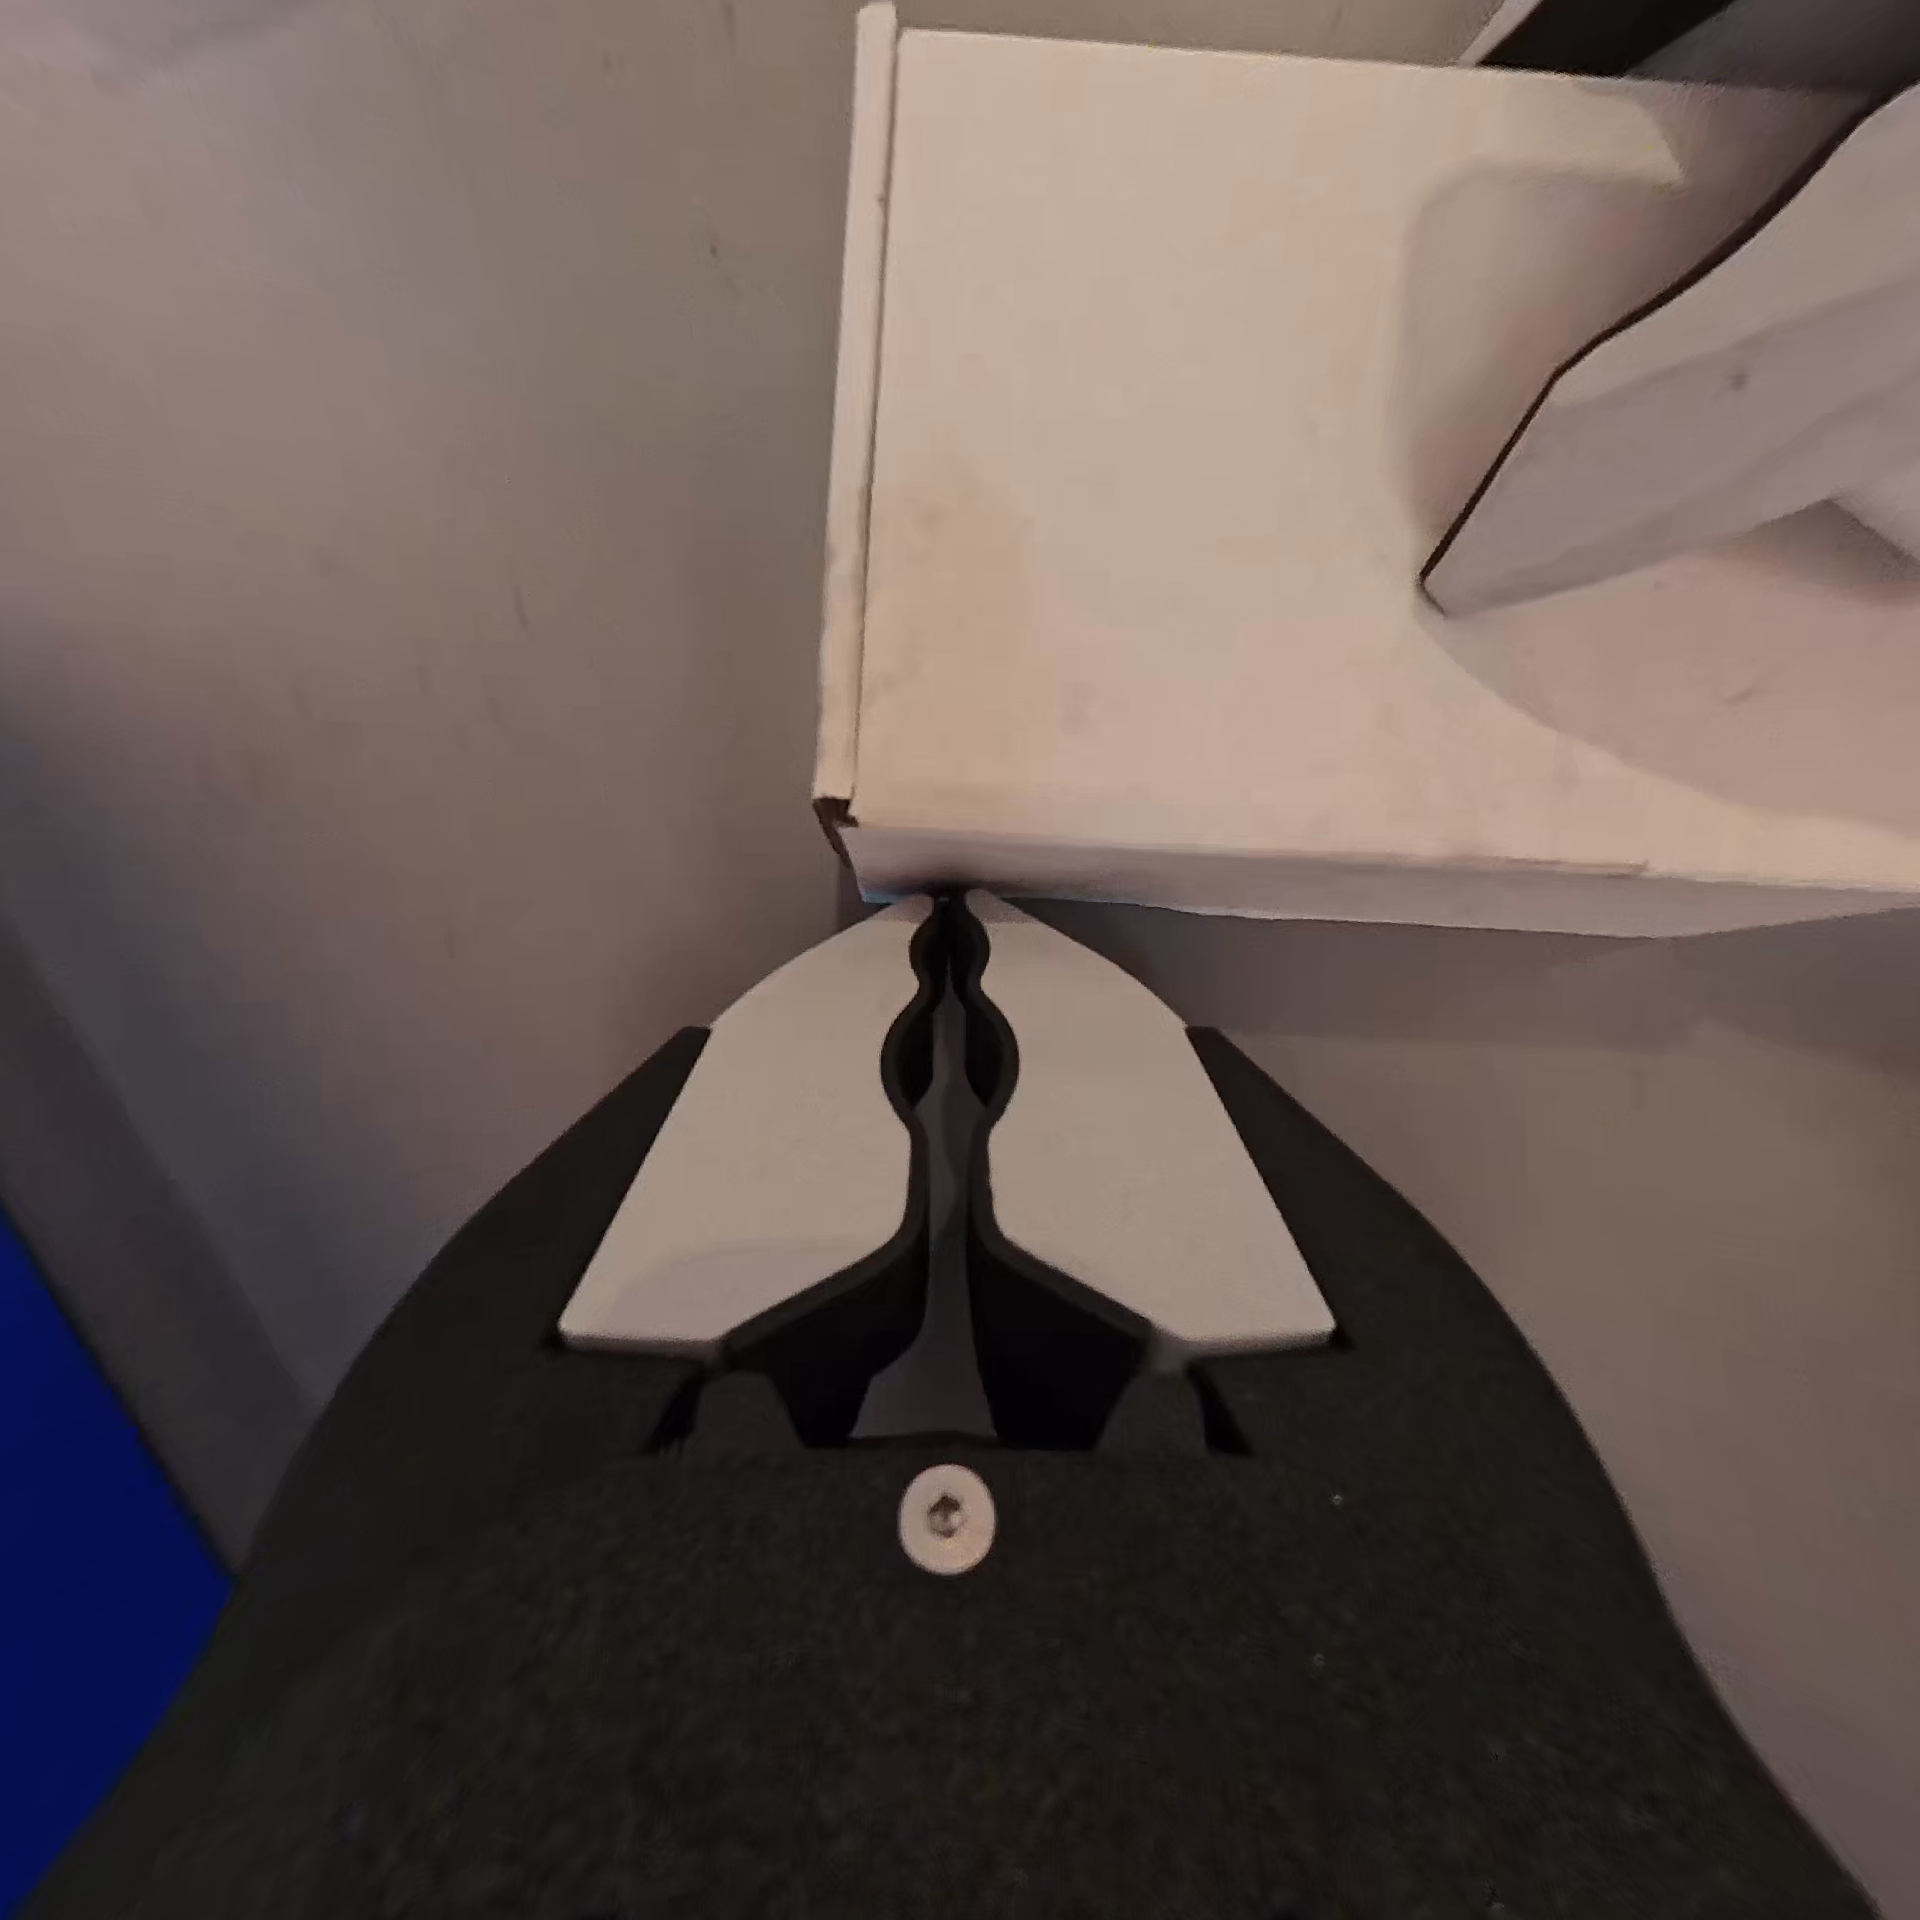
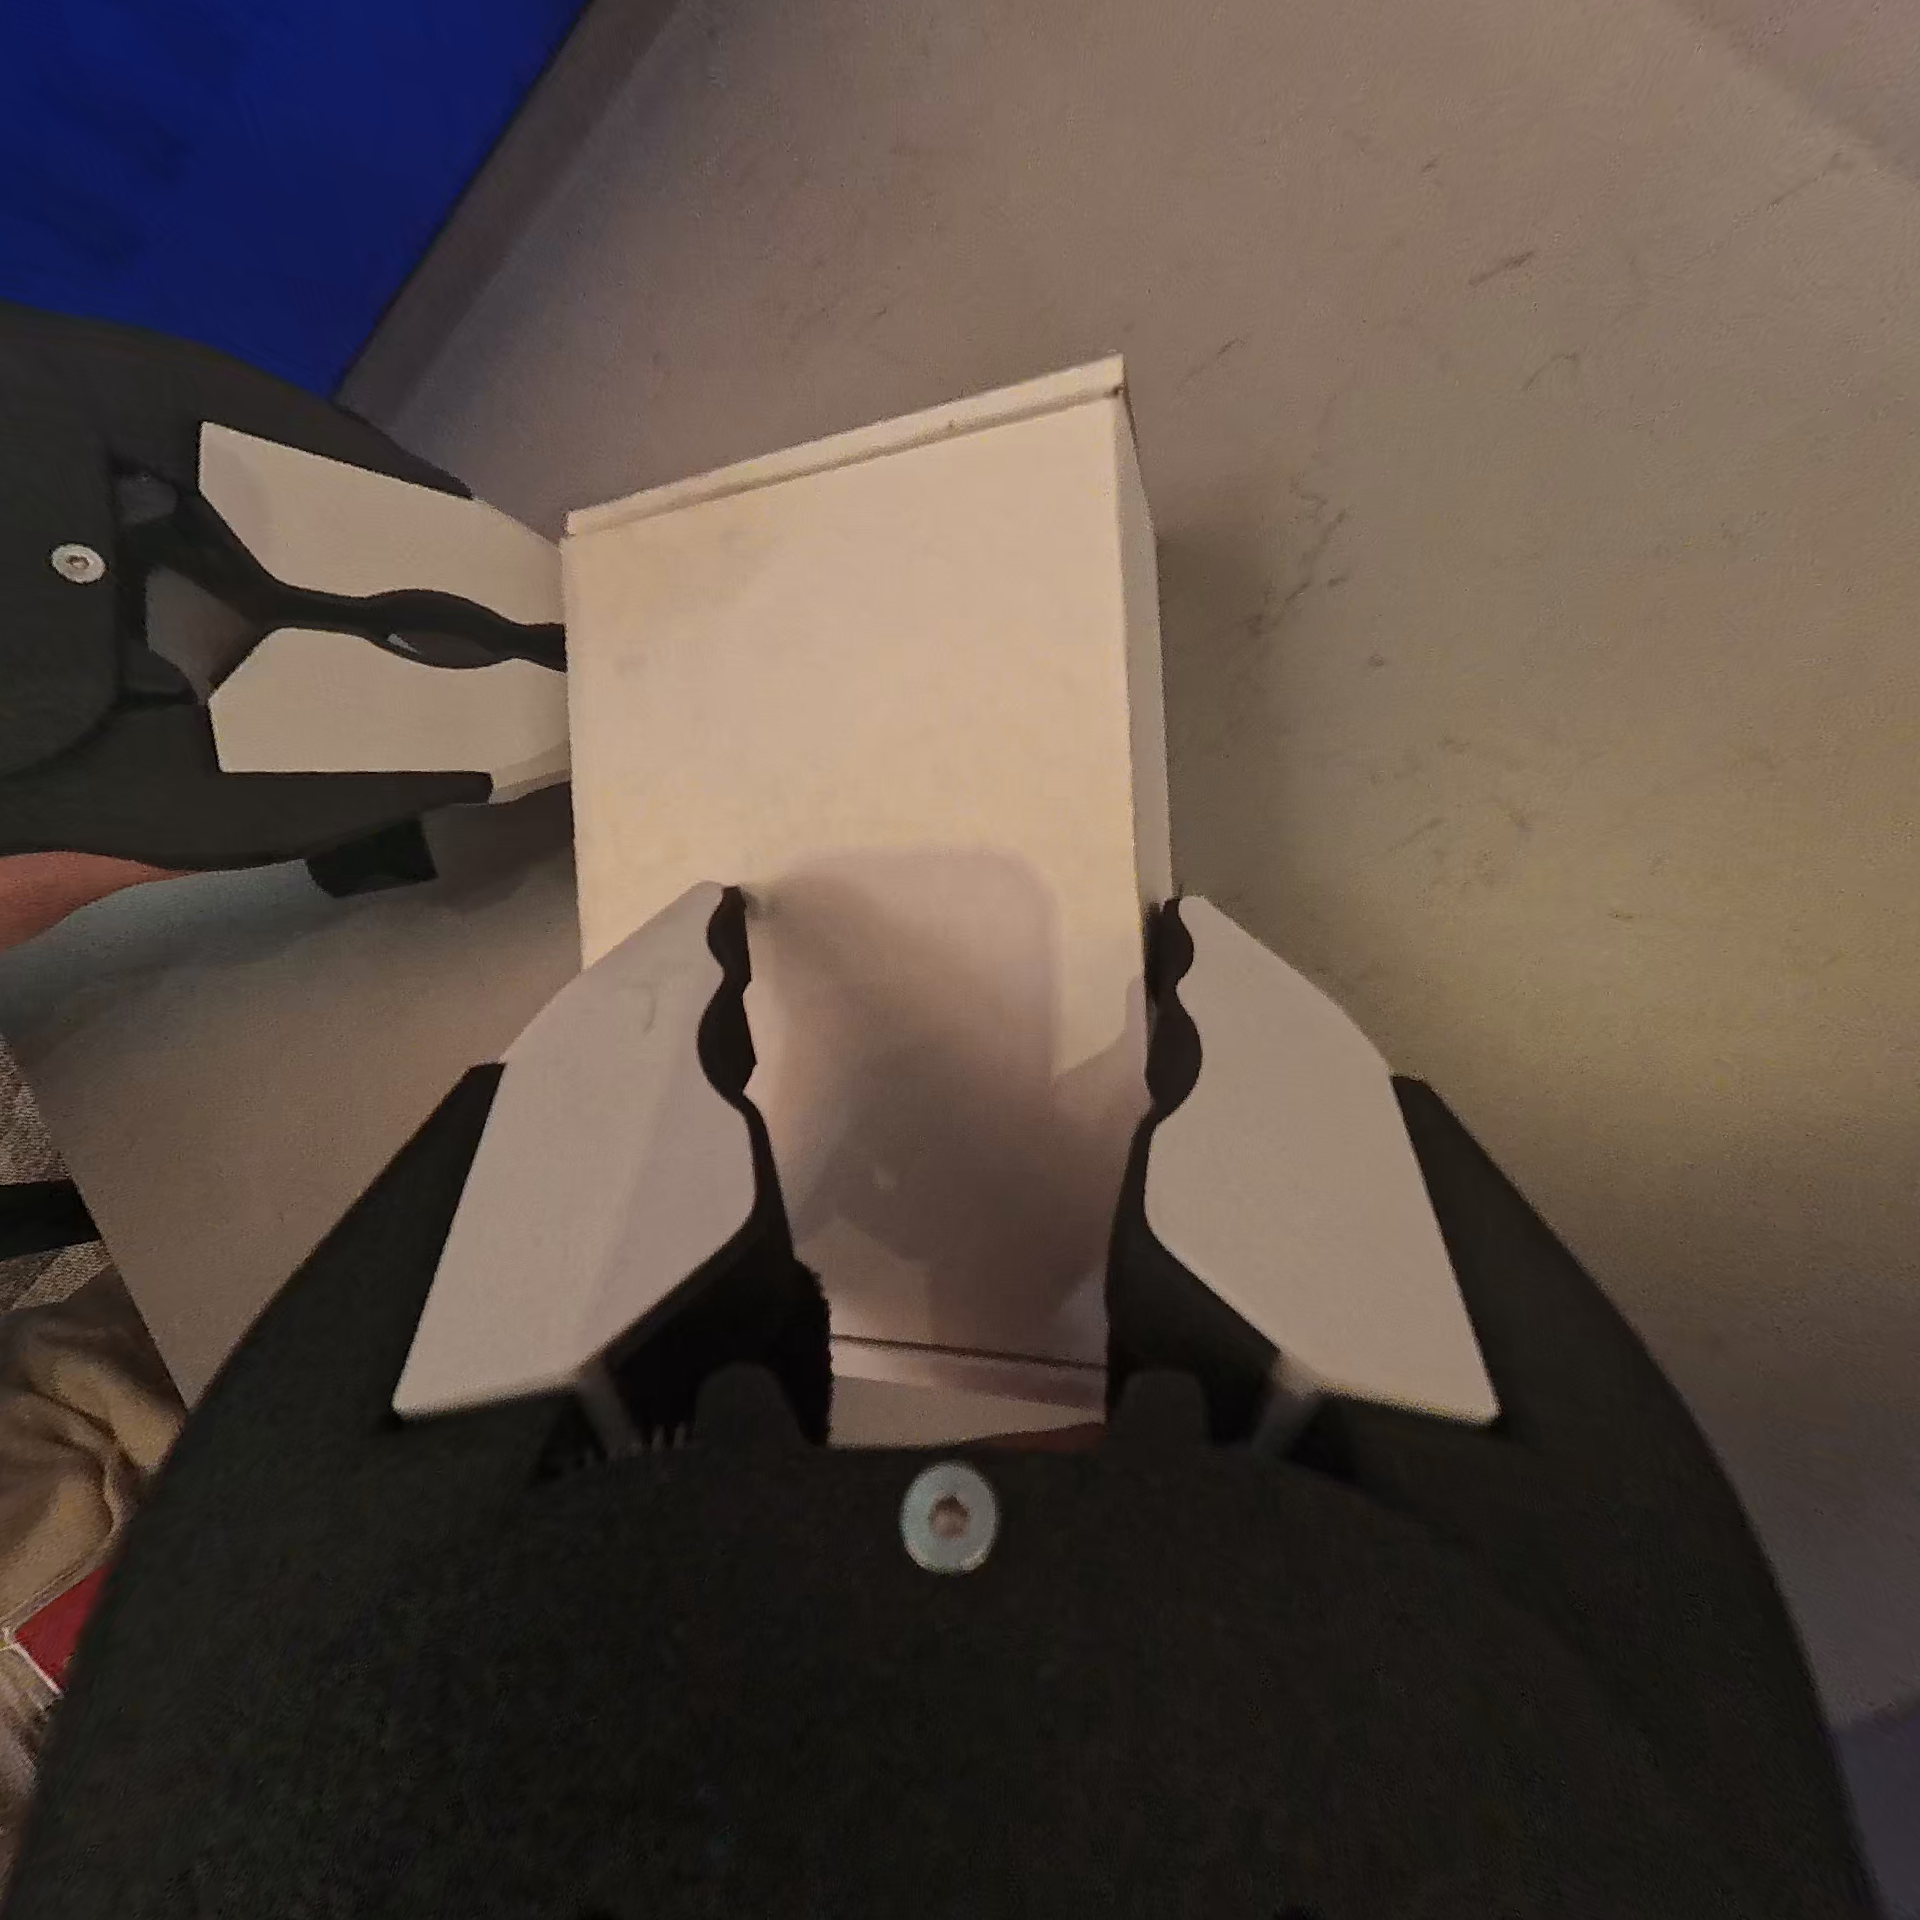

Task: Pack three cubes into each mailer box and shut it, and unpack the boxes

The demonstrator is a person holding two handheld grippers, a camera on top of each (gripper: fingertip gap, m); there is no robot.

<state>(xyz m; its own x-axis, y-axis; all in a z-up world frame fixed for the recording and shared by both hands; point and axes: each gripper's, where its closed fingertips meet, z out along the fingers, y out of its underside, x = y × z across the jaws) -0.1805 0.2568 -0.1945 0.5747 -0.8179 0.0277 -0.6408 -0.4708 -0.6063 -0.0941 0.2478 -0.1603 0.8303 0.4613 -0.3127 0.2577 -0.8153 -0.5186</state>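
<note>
While a grey, scuffed counter [image 2: 1507, 623] fills most of both views, a blue surface [image 2: 208, 135] shows beyond its far left edge in the right wrist view and at the near left in the left wrist view. On the counter rests a white mailer box [image 2: 862, 707], its lid down and its top face plain; no cubes can be seen.

Largest of the tools in view, the right hand-held gripper [image 2: 951, 904] reaches over the near end of the box with its jaws spread apart, one white finger [image 2: 623, 1143] over the box's left edge and the other at its right edge. Whether the fingers press on the box cannot be told. In the left wrist view this gripper appears only as white fingers [image 1: 1714, 416] lying over the box top.

At the box's left side, the left hand-held gripper [image 1: 951, 899] has its jaws brought together, with nothing visibly between them, and its tips touch the side wall near a corner of the box. A small silver screw [image 1: 945, 1522] sits in its black body.
</note>
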